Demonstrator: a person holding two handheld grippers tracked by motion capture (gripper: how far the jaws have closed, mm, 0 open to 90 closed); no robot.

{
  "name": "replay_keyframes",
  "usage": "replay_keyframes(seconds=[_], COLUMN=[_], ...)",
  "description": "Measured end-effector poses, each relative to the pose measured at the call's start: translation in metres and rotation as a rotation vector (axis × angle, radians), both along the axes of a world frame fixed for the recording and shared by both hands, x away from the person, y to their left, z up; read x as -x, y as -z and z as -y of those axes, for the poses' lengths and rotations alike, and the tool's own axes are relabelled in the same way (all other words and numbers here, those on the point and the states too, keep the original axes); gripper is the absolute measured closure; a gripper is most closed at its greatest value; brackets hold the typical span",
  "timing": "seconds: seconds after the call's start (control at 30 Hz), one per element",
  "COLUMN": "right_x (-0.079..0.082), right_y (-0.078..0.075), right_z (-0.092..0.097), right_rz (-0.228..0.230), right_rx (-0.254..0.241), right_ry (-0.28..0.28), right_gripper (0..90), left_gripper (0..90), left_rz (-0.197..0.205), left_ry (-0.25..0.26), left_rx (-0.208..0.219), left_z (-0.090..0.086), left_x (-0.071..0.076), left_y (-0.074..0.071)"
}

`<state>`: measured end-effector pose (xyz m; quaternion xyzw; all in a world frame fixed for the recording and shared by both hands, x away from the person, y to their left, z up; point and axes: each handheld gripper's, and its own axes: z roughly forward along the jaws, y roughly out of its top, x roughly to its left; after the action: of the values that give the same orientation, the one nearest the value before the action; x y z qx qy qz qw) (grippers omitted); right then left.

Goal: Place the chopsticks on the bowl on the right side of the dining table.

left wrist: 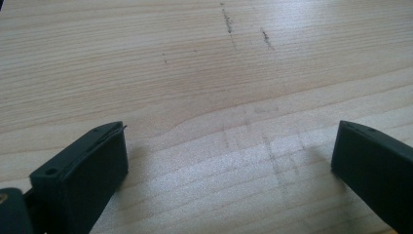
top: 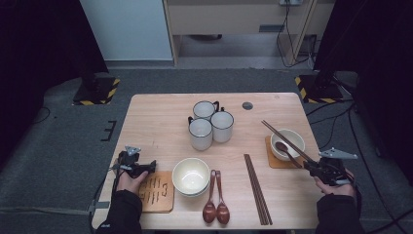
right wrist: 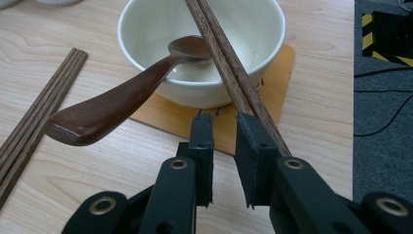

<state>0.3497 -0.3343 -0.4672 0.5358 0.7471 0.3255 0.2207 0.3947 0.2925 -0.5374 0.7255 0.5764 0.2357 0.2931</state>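
I am inspecting the surface [top: 160, 117], largest item first. One setting at right of the high view is looking finished: bowl [right wrist: 204, 53] on its coaster [right wrist: 272, 73], spoon [right wrist: 112, 102] inside, chopsticks [right wrist: 229, 63] lying across the rim. The right tool [right wrist: 225, 161] is sitting just beside their near ends, jaws narrowly parted, gripping nothing. The left tool [left wrist: 229, 161] is standing wide open, empty, over bare wood. Stacked bowls [top: 191, 176], spoons and chopsticks are awaiting placement. The chopsticks' far ends are running past the frame edge.
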Motion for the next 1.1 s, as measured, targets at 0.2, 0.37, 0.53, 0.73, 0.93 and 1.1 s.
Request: replay_keyframes(seconds=[0.2,0.37,0.53,0.73,0.93,1.1], right_x=[-0.001,-0.002,-0.003,-0.004,-0.002,-0.005], right_y=[0.001,0.002,0.003,0.002,-0.007,-0.016], right_z=[0.002,0.003,0.004,0.004,0.003,0.001], right_rz=[0.003,0.006,0.012,0.017,0.056,0.093], right_rx=[0.004,0.012,0.01,0.0,-0.039,-0.063], right_ry=[0.005,0.009,0.016,0.003,-0.011,-0.017], right_gripper=[75.2,73.5,71.8,70.1,68.8,65.6], left_gripper=[0.0,0.0,0.0,0.0,0.0,0.0], left_rz=[0.0,0.0,0.0,0.0,0.0,0.0], left_ry=[0.0,0.0,0.0,0.0,0.0,0.0], left_rx=[0.0,0.0,0.0,0.0,0.0,0.0], left_z=[0.0,0.0,0.0,0.0,0.0,0.0], left_x=[0.0,0.0,0.0,0.0,0.0,0.0], left_y=[0.0,0.0,0.0,0.0,0.0,0.0])
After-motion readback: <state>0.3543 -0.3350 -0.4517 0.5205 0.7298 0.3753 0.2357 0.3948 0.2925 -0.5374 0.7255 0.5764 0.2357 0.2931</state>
